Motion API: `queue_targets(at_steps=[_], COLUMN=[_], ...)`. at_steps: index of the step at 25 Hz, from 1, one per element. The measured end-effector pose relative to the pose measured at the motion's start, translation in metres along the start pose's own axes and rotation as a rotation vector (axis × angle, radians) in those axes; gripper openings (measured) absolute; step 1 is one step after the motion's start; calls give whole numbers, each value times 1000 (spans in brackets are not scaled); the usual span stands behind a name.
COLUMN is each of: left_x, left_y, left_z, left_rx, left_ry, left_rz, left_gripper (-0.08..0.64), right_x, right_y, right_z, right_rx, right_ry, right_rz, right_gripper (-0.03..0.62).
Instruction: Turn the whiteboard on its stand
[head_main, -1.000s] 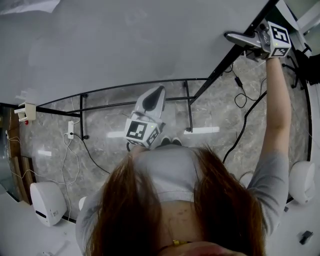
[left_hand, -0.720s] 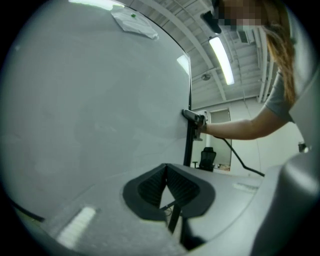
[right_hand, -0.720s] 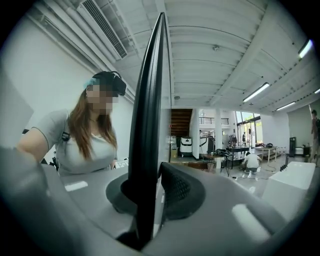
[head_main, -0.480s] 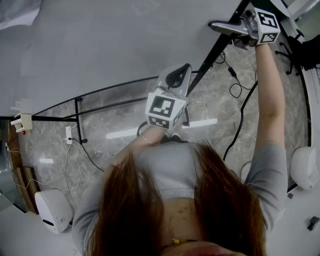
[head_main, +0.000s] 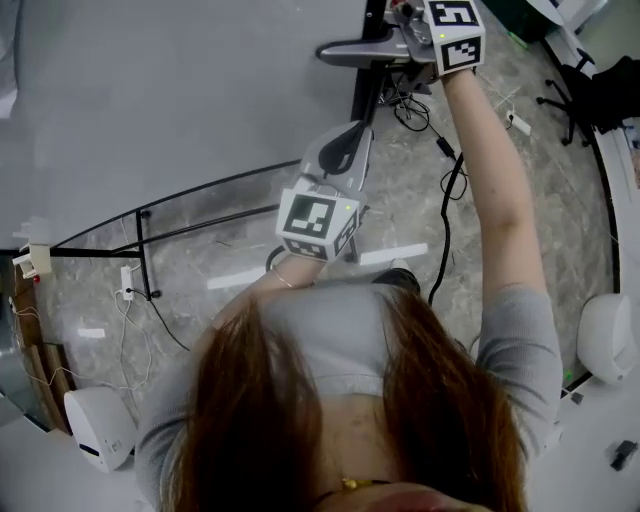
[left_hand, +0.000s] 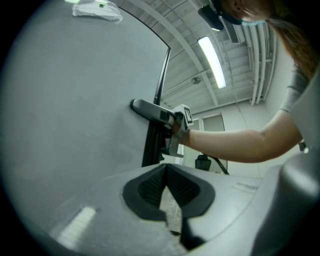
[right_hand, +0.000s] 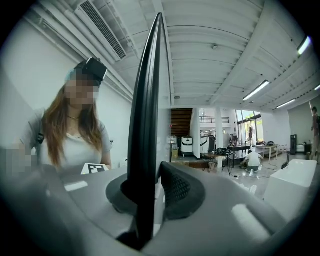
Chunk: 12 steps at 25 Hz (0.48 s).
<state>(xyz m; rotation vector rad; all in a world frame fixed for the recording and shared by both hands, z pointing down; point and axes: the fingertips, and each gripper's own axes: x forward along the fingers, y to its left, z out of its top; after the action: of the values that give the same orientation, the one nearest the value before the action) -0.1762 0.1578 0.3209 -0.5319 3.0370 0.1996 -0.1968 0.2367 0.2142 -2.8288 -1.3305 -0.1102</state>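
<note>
— Where is the whiteboard (head_main: 180, 90)?
— Its black edge (right_hand: 147, 125) stands clamped between the right gripper's (head_main: 345, 52) jaws, hiding one pad. The board's far end is cut off. The left gripper (head_main: 342, 148), nearby, is clenched empty.

We work in bright, even indoor light. In the left gripper view a ceiling tube lamp (left_hand: 212, 56) glares at one o'clock. In the right gripper view strip lights (right_hand: 256, 90) shine at two o'clock. Both gripper views bulge and go black at the rims. In the head view the glossy floor (head_main: 560, 200) shows pale glare streaks. The whiteboard (right_hand: 147, 125), edge-on and close, is a soft dark blur, and the hair (head_main: 250, 420) at six o'clock is unsharp.
</note>
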Motion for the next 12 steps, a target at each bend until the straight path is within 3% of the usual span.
queue_targets(at_steps=[3,9,12], left_x=[12,19,25], left_y=[-4,-4,-16], left_z=[-5,-14,-16], left_rx=[2,26,41], left_ry=[-34,-99,-103], left_rz=[96,423,493], left_gripper=[2,2,2], right_x=[-1,-3,-15], right_y=[3,10,10], right_z=[3,5,0], right_rx=[-7,0,4], right_ry=[-3,-1,1], right_rz=[-4,21,21], right_gripper=[57,55,55])
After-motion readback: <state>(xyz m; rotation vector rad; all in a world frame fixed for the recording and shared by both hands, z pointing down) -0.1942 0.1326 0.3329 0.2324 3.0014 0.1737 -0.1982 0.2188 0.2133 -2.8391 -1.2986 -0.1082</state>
